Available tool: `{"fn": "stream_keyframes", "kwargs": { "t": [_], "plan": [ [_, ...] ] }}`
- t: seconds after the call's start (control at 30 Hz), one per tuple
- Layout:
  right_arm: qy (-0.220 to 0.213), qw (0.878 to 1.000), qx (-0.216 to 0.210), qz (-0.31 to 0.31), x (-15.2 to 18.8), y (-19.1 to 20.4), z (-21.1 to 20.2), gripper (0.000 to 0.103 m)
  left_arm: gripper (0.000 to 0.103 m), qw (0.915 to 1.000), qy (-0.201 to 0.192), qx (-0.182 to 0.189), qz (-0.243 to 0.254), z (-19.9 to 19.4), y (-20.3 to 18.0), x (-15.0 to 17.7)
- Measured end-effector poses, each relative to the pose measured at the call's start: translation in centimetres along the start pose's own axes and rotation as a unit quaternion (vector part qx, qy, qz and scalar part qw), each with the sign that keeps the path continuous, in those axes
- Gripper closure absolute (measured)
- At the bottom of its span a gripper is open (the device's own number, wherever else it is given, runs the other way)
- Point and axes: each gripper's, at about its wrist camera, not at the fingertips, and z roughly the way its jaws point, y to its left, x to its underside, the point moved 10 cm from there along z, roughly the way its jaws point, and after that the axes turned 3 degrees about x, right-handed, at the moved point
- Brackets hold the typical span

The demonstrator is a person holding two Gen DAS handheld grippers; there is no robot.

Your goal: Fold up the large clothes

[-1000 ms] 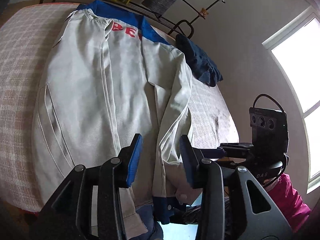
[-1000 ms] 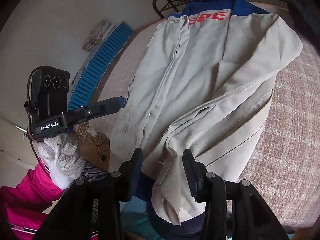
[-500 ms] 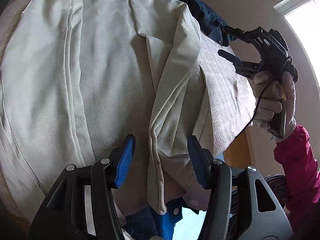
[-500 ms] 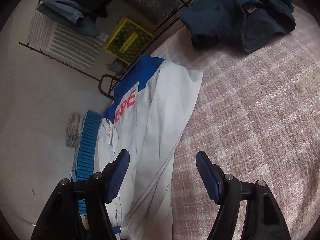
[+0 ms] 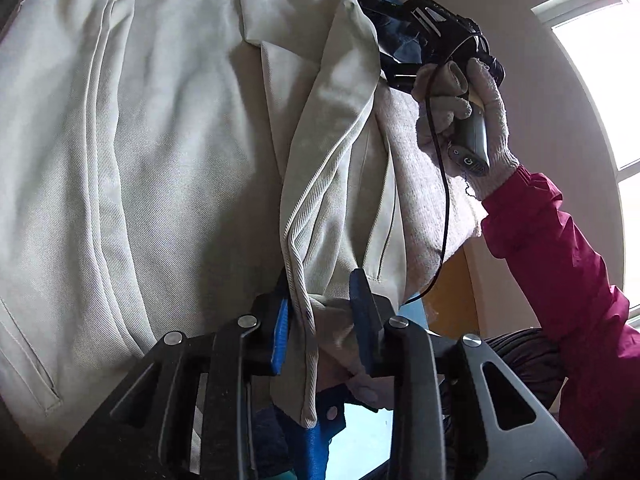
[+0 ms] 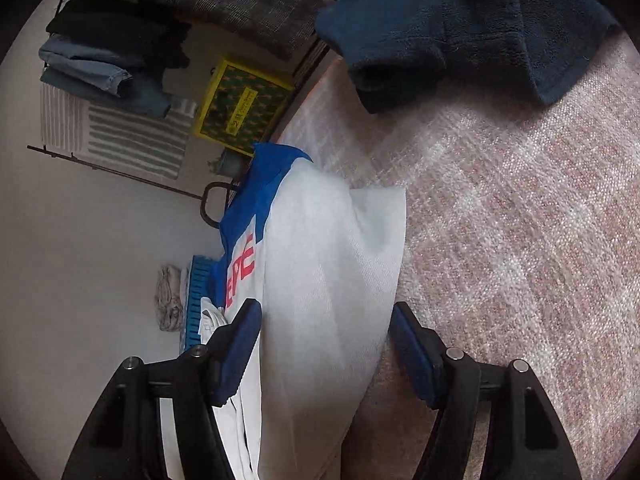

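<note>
A large pale grey jacket (image 5: pixel 140 140) with a blue collar and red letters lies spread on a pink checked bed cover (image 6: pixel 520 240). Its right sleeve (image 5: pixel 328 168) is folded along the body. My left gripper (image 5: pixel 320 316) is shut on the sleeve's lower end, near the blue cuff (image 5: pixel 316 436). My right gripper (image 6: pixel 326 344) is open, its blue pads either side of the jacket's shoulder (image 6: pixel 332 264) without pinching it. In the left wrist view the right gripper (image 5: pixel 432 40) is held by a gloved hand at the shoulder.
A dark blue garment (image 6: pixel 460 20) lies on the bed beyond the jacket. A metal rack (image 6: pixel 120 80) with folded clothes and a yellow box (image 6: pixel 240 108) stands against the wall. A blue slatted crate (image 6: pixel 196 300) sits on the floor. A bright window (image 5: pixel 600 80) is at the right.
My left gripper has closed on the sleeve end. My right gripper moved from the sleeve end up to the shoulder and opened wide.
</note>
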Motion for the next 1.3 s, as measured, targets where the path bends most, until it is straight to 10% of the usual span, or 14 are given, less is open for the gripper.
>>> {"fn": "stream_keyframes", "kwargs": {
  "t": [0.3, 0.7, 1.03, 1.3],
  "plan": [
    [-0.035, 0.996, 0.052, -0.061, -1.2, 3.1, 0.2, 0.095, 0.096, 0.9994, -0.007, 0.021, 0.025, -0.1, -2.5, 0.5],
    [-0.021, 0.917, 0.19, -0.351, 4.5, 18.3, 5.0, 0.102, 0.097, 0.9991, -0.006, 0.041, 0.01, 0.2, -3.2, 1.7],
    [0.068, 0.842, 0.279, -0.457, 12.0, 19.6, 17.5, 0.102, 0.097, 0.9986, -0.009, 0.047, -0.02, -0.8, -1.4, 2.9],
    [0.078, 0.839, 0.294, -0.451, 12.7, 18.1, 21.1, 0.095, 0.098, 0.9977, -0.023, 0.043, -0.047, -2.4, 0.8, 2.5]
  ]
}}
